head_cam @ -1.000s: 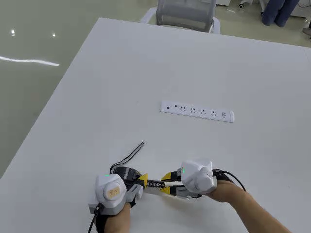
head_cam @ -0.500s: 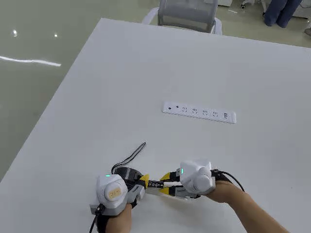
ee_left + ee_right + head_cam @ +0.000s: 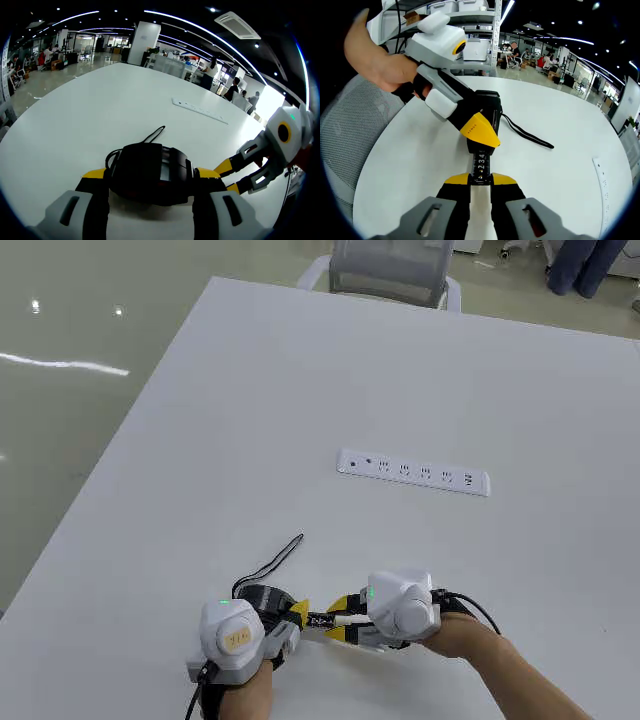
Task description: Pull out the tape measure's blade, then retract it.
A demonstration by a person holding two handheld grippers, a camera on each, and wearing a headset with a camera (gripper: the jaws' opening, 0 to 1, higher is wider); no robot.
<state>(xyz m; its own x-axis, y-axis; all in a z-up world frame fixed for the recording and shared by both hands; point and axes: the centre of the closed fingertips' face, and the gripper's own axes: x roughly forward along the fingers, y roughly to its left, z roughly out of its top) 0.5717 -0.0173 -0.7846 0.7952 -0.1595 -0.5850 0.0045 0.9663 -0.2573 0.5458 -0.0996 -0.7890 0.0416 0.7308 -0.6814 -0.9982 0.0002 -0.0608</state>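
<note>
Head view, near my table [image 3: 400, 380] edge at 6 o'clock — my left gripper [image 3: 293, 614] clasps the black tape measure [image 3: 262, 598]; my right gripper [image 3: 341, 619], at its 3 o'clock, pinches the short exposed blade [image 3: 320, 620].

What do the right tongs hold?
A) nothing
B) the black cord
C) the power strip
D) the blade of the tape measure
D: in the right gripper view the right tongs are shut on the numbered blade that comes out of the black tape measure.
</note>
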